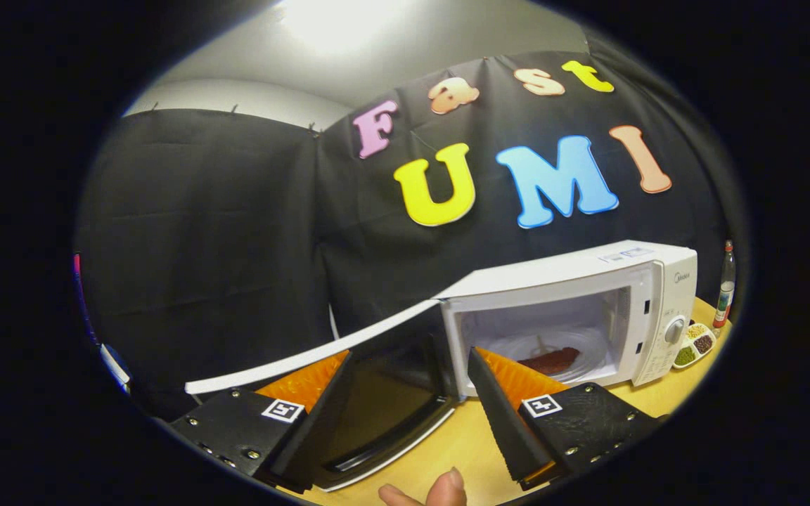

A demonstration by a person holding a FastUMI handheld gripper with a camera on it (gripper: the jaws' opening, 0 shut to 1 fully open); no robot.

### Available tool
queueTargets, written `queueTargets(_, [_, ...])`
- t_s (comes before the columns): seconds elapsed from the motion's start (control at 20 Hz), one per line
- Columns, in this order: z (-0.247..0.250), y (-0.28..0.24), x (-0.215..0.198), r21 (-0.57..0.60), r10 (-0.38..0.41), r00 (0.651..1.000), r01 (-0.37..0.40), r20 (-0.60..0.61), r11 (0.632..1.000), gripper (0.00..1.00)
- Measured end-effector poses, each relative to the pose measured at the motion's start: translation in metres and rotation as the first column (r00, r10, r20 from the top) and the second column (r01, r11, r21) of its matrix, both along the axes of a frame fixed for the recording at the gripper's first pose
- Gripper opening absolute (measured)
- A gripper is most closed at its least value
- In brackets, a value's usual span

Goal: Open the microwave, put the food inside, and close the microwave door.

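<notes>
- Counter [472,443] was light wood, bare between and just ahead of the tool's fingers.
- Microwave [588,309] sat directly on it, beyond the fingers, with its door [377,393] swung wide open over the counter.
- Small divided dish [695,344] of mixed grains or beans lay on the counter just beside the microwave's control-panel side.
- Bottle [725,288] with a red cap stood upright on the counter just past the dish, near the booth wall.
- Tool [408,407] hung above the counter, fingers spread apart, gripping nothing.
</notes>
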State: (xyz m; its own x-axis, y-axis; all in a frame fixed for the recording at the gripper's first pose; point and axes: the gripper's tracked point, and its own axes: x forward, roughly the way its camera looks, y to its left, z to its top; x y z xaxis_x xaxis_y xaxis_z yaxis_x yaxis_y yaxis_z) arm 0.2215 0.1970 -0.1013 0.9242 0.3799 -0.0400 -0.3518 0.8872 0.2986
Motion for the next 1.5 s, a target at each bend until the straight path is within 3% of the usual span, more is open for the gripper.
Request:
queueTargets(0.15, [0.036, 0.045, -0.049, 0.018, 0.119, 0.992, -0.120, 0.053, 0.993, 0.97])
queueTargets(0.3, [0.052, 0.099, -0.089, -0.078, 0.252, 0.963, -0.246, 0.090, 0.966, 0.97])
queueTargets(0.5, [0.053, 0.170, -0.122, -0.162, 0.342, 0.920, -0.314, 0.191, 0.936, 0.97])
queueTargets(0.65, [0.026, 0.212, -0.118, -0.135, 0.395, 0.912, -0.379, 0.115, 0.915, 0.96])
queueTargets(0.75, [0.002, 0.230, -0.113, -0.151, 0.414, 0.909, -0.404, 0.046, 0.902, 0.80])
queueTargets(0.85, [-0.028, 0.245, -0.111, -0.191, 0.458, 0.889, -0.452, -0.011, 0.871, 0.47])
queueTargets(0.9, [-0.044, 0.241, -0.102, -0.235, 0.430, 0.902, -0.424, -0.028, 0.875, 0.30])
queueTargets(1.0, [-0.061, 0.215, -0.074, -0.294, 0.328, 0.944, -0.324, -0.036, 0.899, 0.12])
queueTargets(1.1, [-0.077, 0.199, -0.060, -0.273, 0.290, 0.954, -0.299, -0.075, 0.914, 0.10])
queueTargets(1.15, [-0.076, 0.196, -0.064, -0.234, 0.321, 0.942, -0.337, -0.102, 0.912, 0.10])
queueTargets(1.2, [-0.085, 0.194, -0.071, -0.229, 0.325, 0.939, -0.343, -0.113, 0.911, 0.02])
queueTargets(1.35, [-0.080, 0.169, -0.071, -0.348, 0.277, 0.960, -0.270, -0.029, 0.898, 0.02])
queueTargets(1.5, [-0.077, 0.142, -0.081, -0.333, 0.228, 0.974, -0.220, -0.015, 0.917, 0.02])
